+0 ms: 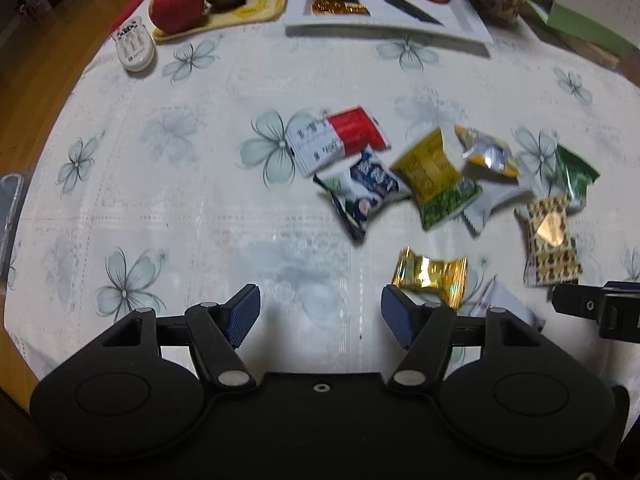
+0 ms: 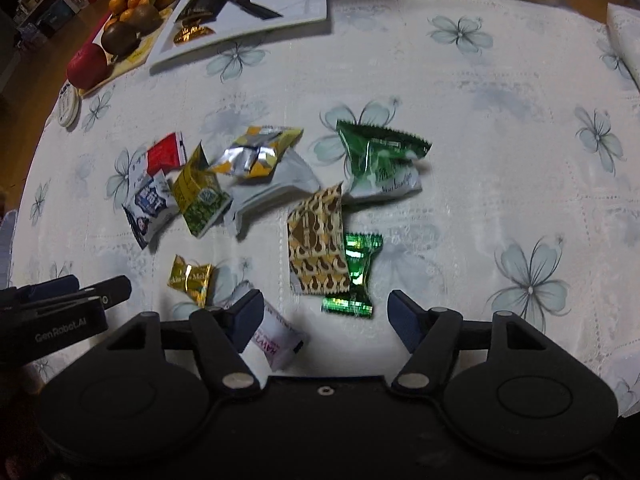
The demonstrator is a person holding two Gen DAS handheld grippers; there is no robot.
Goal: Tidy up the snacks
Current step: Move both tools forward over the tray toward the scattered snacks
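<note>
Right wrist view: both grippers' fingers (image 2: 404,322) gape empty (left (image 1: 320,316) too) above scattered snacks (image 2: 316,240)

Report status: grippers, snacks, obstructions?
Left gripper open, empty. Right gripper open over shiny green candy, not gripping. Snack packets scattered on tablecloth. Nothing blocking.

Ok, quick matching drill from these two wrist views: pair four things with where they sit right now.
1. shiny green candy
2. red apple
3. gold candy
4. knife

A. on the white tray
B. on the yellow board, beside kiwis
C. just ahead of the left gripper's fingers
D. touching the brown patterned packet

Pairs: 1-D, 2-B, 3-C, 4-A
</note>
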